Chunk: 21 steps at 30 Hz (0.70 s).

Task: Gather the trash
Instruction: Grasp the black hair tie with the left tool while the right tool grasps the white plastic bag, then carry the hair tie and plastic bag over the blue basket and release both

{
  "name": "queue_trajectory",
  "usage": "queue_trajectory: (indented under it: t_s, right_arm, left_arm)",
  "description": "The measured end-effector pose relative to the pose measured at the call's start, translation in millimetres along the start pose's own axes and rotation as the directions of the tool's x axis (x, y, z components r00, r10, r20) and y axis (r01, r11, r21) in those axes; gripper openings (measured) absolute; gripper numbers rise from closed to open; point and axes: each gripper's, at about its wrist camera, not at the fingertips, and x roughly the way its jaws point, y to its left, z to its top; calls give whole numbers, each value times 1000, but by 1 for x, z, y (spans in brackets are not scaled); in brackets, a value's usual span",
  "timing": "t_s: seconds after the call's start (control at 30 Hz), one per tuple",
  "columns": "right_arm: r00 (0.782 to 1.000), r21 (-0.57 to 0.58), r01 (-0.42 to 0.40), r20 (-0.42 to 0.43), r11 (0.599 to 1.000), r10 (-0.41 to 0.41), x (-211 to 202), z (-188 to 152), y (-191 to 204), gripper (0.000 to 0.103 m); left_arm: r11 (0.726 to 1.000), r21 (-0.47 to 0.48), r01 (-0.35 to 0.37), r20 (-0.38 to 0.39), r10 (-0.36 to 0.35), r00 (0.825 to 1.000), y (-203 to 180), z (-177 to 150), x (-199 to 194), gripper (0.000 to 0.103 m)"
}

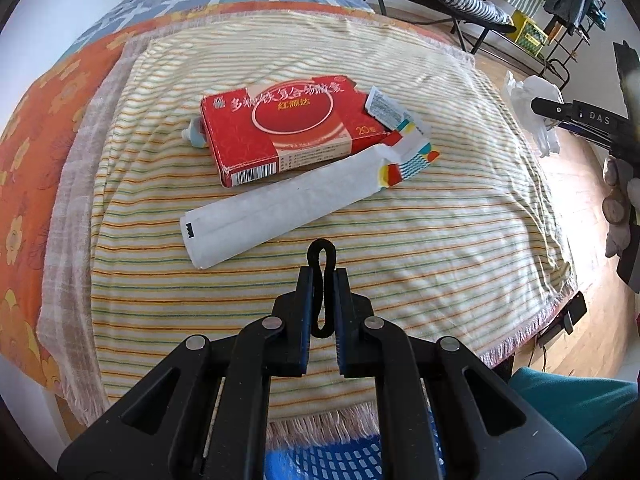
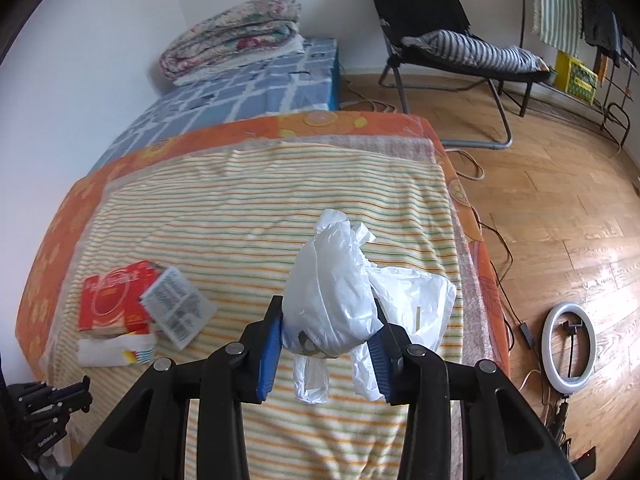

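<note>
My left gripper [image 1: 323, 276] is shut on a black hair tie [image 1: 322, 280] and holds it above the striped blanket [image 1: 400, 260]. Ahead of it lie a red medicine box [image 1: 280, 132], a flattened white carton [image 1: 296, 204] and a small tube [image 1: 197, 133] half hidden behind the box. My right gripper [image 2: 328, 316] is shut on a white plastic bag [image 2: 344, 300] with something inside, above the blanket's right side. The red box [image 2: 114, 296] and carton [image 2: 116, 350] also show at the left in the right wrist view.
A blue perforated basket [image 1: 344, 456] is below the left gripper at the bed's near edge. Folded quilts [image 2: 232, 36] lie at the bed's far end. A black chair [image 2: 440, 40], cables and a ring light [image 2: 568, 344] are on the wooden floor to the right.
</note>
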Motion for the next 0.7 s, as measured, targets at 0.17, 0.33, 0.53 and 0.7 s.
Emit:
queue_trajectory:
  t_s: [0.17,0.33,0.53,0.7]
  right_arm:
    - [999,-40,-44,8,998,44,-19,-10,20,40]
    - [997,-104,-76,-1,992,76,-36,-28,45,40]
    - [992,-168,-123,-18,978,122,-58,-54,70,40]
    - [989,-231,-150,-33,961,146,-78,-83,93,40]
  left_arm:
    - [1000,10,11,20,-11,1000,0,-6,-14,8]
    - [1000,16,19,30,-19,999,-1,-14,-22,8]
    - [999,37,30,43,-32,999,-4,-27,-36,8]
    - [998,51,39,57,-42,997,-7,-37,-47,8]
